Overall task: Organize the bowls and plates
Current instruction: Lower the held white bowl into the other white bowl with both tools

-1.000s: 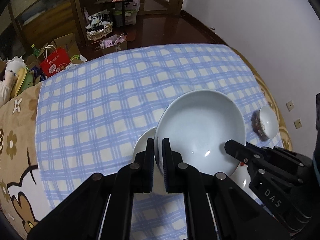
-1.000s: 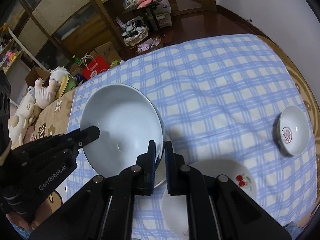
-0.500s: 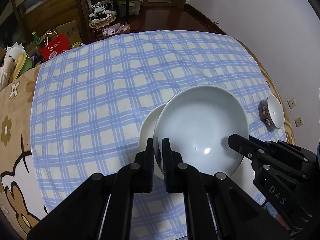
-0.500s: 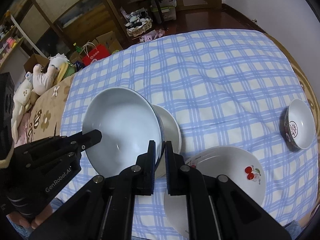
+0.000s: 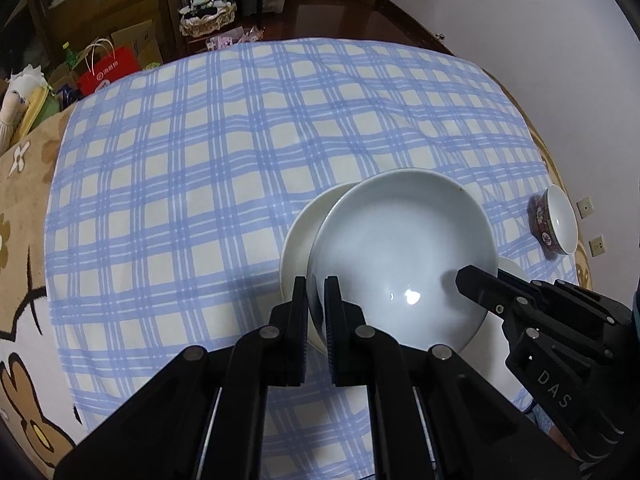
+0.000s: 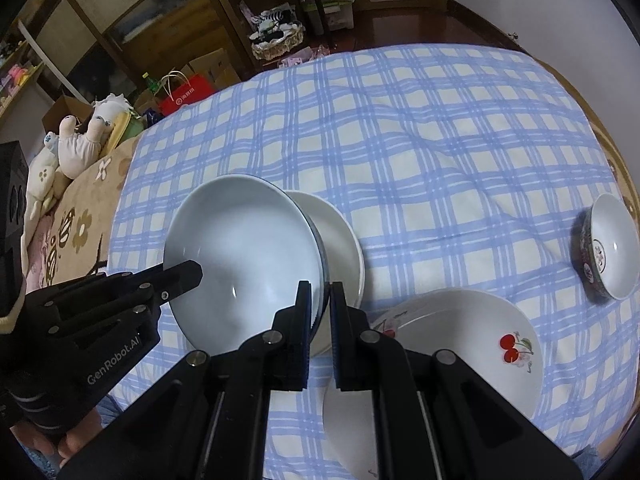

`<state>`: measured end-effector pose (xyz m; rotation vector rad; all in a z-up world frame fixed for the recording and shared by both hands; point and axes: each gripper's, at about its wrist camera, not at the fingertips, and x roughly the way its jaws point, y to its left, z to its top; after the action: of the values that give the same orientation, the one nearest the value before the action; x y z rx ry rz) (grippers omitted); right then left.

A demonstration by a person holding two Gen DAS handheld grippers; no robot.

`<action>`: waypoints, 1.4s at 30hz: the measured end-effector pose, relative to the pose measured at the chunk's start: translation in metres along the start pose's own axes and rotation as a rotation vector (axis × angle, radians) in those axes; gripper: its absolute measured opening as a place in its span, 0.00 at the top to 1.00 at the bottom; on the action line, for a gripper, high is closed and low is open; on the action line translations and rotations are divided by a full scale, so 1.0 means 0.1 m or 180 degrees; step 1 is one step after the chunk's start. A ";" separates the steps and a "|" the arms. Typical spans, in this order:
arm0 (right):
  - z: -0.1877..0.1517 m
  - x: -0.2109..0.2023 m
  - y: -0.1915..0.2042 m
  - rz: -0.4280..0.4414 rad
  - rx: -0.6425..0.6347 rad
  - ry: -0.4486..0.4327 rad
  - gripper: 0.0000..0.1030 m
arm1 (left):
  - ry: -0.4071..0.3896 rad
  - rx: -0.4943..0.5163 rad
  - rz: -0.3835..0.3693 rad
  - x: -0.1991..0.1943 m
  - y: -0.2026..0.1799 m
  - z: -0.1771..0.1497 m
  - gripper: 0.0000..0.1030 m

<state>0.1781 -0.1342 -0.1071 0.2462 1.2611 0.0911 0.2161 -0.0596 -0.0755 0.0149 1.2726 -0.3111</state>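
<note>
A large pale bowl [image 5: 400, 256] [image 6: 244, 256] hangs just above the blue checked tablecloth [image 5: 200, 160], held by both grippers. My left gripper [image 5: 316, 300] is shut on its near left rim, and shows in the right wrist view as the left gripper [image 6: 188, 276]. My right gripper [image 6: 320, 300] is shut on the opposite rim, and shows in the left wrist view as the right gripper [image 5: 472, 280]. A smaller white plate [image 5: 300, 240] [image 6: 340, 240] lies on the cloth partly under the bowl.
A white plate with a cherry print [image 6: 480, 332] lies near the front right. A small bowl with a dark patterned outside [image 6: 612, 248] [image 5: 556, 220] stands at the right edge. Stuffed toys [image 6: 80, 140], boxes and shelves are beyond the table's left and far sides.
Both grippers have sunk toward the table with the bowl between them. The white plate under the bowl now shows more of itself and looks closer.
</note>
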 end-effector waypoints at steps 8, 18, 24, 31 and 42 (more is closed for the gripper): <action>-0.01 0.20 -0.05 -0.0019 0.0033 0.0107 0.91 | 0.0104 0.0035 0.0032 0.17 -0.01 0.00 0.92; -0.02 0.33 0.01 -0.0180 -0.0262 0.0137 0.91 | 0.0197 -0.0049 -0.0059 0.39 0.07 -0.03 0.92; -0.03 0.39 -0.03 -0.0186 -0.0226 0.0112 0.91 | 0.0169 -0.0010 -0.0030 0.44 0.05 -0.06 0.92; -0.04 0.41 -0.05 -0.0151 -0.0121 0.0059 0.92 | 0.0147 0.0032 0.0009 0.46 0.02 -0.05 0.91; -0.04 0.40 -0.05 -0.0156 -0.0138 0.0048 0.92 | 0.0141 0.0010 0.0002 0.48 0.05 -0.05 0.90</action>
<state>0.1865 -0.1301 -0.1467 0.1773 1.2782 0.0781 0.2246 -0.0643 -0.1231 0.0249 1.3160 -0.3138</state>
